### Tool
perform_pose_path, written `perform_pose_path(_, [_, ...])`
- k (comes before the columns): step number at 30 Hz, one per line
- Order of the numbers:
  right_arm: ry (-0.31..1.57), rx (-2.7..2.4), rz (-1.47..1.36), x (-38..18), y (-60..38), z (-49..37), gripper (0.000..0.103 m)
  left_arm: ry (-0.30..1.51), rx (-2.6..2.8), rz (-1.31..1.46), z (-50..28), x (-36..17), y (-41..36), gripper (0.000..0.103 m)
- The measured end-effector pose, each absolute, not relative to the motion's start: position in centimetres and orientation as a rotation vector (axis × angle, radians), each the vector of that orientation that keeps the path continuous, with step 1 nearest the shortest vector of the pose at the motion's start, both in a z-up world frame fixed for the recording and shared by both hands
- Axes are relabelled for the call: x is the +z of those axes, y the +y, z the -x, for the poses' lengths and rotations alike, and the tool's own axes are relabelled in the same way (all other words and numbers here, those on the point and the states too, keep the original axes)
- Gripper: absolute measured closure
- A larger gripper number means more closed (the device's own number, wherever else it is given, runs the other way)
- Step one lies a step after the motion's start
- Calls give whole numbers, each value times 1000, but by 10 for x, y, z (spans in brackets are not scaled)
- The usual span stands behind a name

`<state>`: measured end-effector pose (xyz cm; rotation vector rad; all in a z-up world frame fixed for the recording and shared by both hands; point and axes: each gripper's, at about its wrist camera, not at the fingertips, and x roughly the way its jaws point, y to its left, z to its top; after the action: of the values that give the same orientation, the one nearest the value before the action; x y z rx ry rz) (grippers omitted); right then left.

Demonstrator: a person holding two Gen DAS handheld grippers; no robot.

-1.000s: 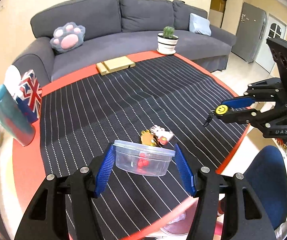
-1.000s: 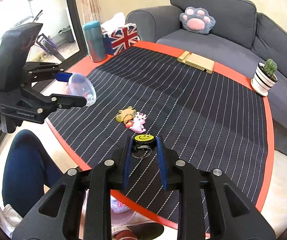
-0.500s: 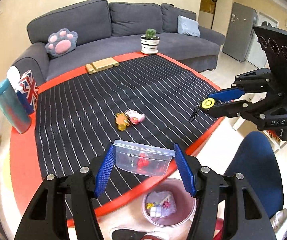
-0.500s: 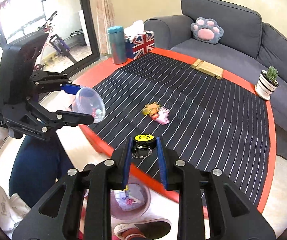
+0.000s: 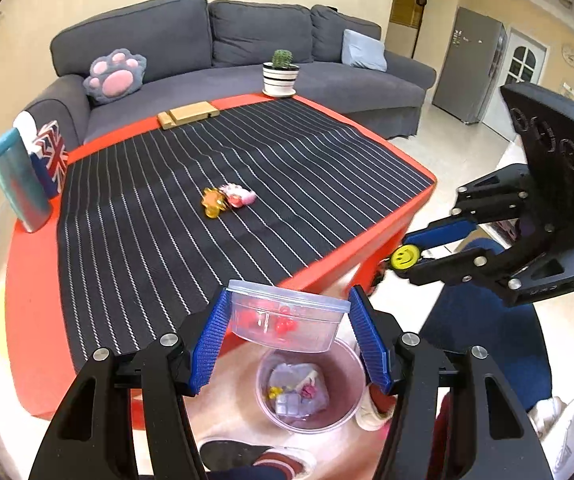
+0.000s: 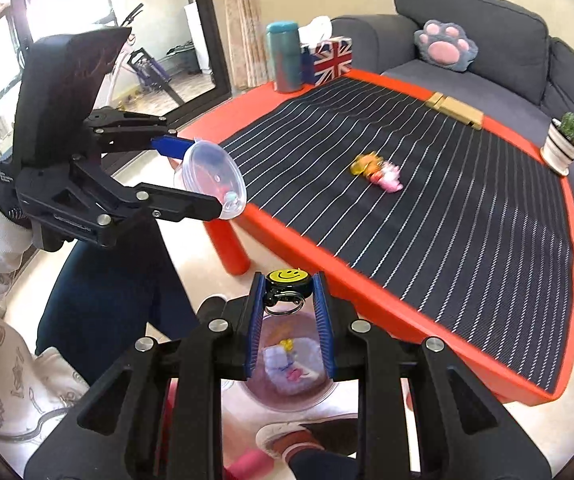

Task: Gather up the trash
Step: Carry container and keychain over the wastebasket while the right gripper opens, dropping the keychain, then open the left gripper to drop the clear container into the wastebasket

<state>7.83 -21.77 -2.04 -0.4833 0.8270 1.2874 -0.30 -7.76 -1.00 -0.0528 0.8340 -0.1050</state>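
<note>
My left gripper [image 5: 289, 314] is shut on a clear plastic tub [image 5: 285, 320] with small red bits inside; the same tub [image 6: 213, 178] shows in the right wrist view. My right gripper [image 6: 289, 294] is shut on a yellow smiley keychain [image 6: 286, 280] with a metal ring, also visible as the keychain [image 5: 405, 258] in the left wrist view. Both grippers hang past the table's front edge, above a pink trash bin [image 5: 307, 388] on the floor, which holds several scraps. Two small toy figures [image 5: 227, 200] lie together mid-table on the striped mat [image 5: 167, 208].
The red table [image 5: 27, 320] carries a teal bottle [image 5: 17, 182], a Union Jack tissue box [image 5: 53, 154], wooden blocks [image 5: 189, 114] and a potted cactus [image 5: 281, 74]. A grey sofa [image 5: 247, 60] stands behind. A person's legs and shoes [image 6: 291, 438] flank the bin.
Both grippers have drawn back from over the table to beyond its front edge, carrying the tub and the keychain. The trash bin on the floor has come into view beneath them.
</note>
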Motion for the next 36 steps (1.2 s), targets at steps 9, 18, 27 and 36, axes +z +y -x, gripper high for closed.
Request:
perform_pose_path(9, [851, 1313, 475, -26, -216, -76, 79, 832, -131, 53, 13, -8, -85, 44])
perform_pose_path(18, [850, 1270, 424, -24, -222, -87, 24, 836, -130, 48, 13, -8, -86, 44])
perform_pose_path(27, [856, 1239, 393, -22, -227, -93, 17, 839, -138, 42, 13, -9, -88, 44])
perform_pose_path(36, [847, 1215, 368, -17, -238, -97, 16, 849, -157, 35, 10, -13, -95, 44])
